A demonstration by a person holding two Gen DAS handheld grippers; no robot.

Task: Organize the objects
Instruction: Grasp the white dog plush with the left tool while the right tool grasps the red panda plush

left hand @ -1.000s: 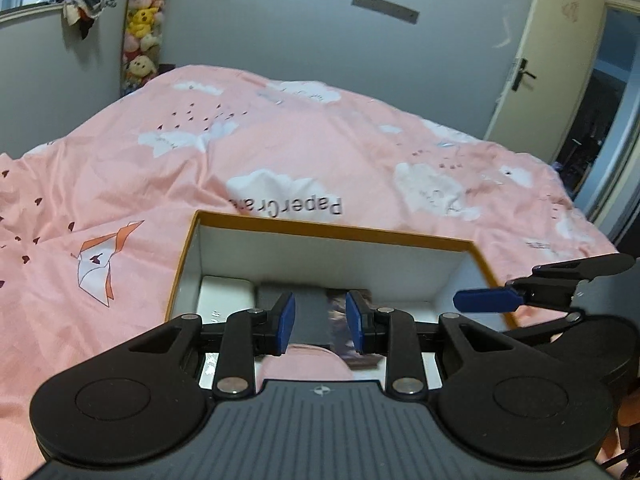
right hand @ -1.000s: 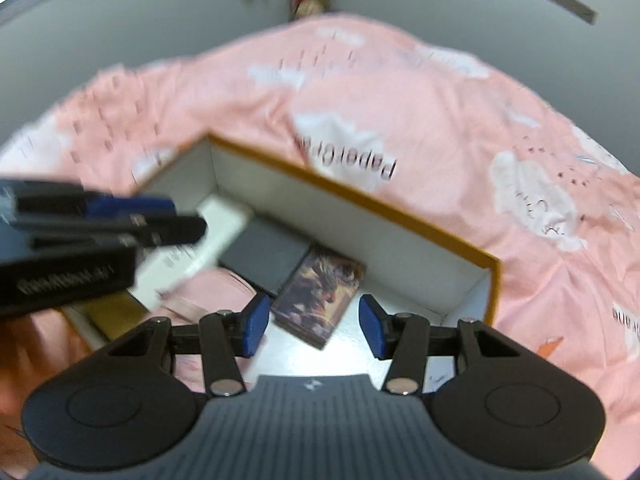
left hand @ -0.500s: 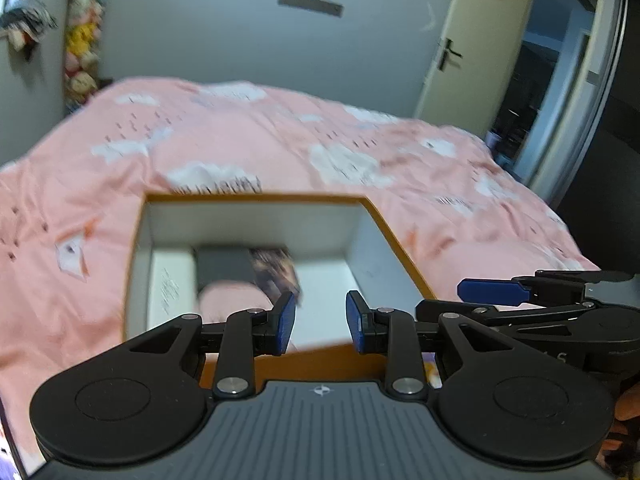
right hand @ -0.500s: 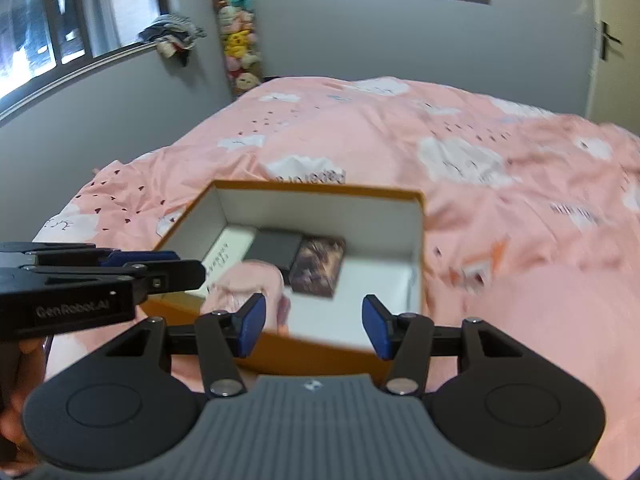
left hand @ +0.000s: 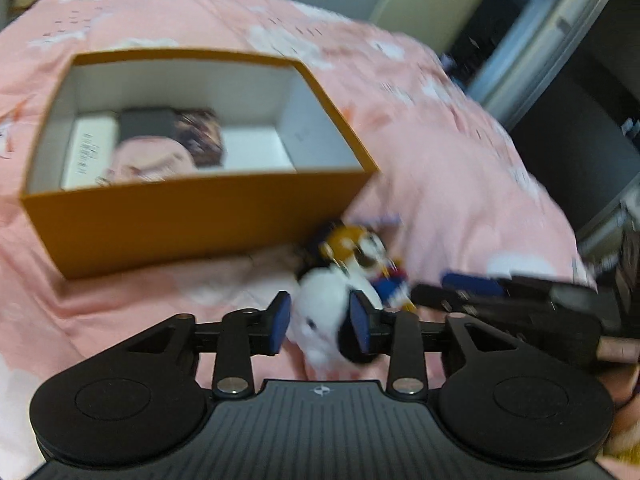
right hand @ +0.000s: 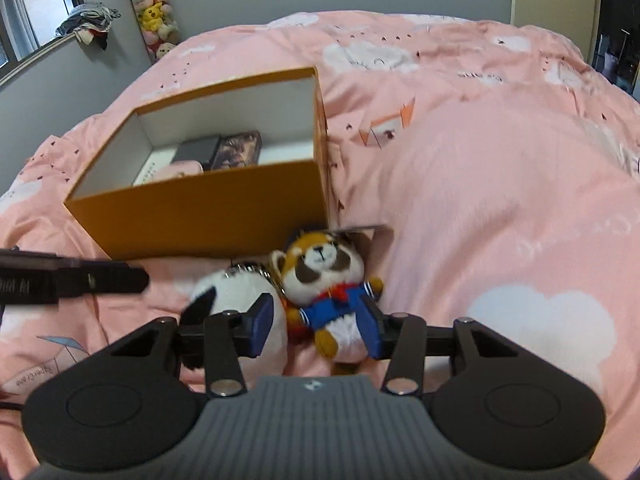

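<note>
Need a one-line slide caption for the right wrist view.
Right gripper closing around a red panda plush beside a black-and-white plush, before the open orange box.

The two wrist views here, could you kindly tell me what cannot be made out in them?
- Left wrist view: motion blur smears the white and black plush toy between the left claw pads; contact unclear.
- Right wrist view: the orange cardboard box front wall hides part of its contents.
- Right wrist view: the right claw covers the red panda plush toy lower sides.

text: "PaperCrane" | on: pink bedspread point(right hand: 480, 200), lower left, upside down | other print: illegible
</note>
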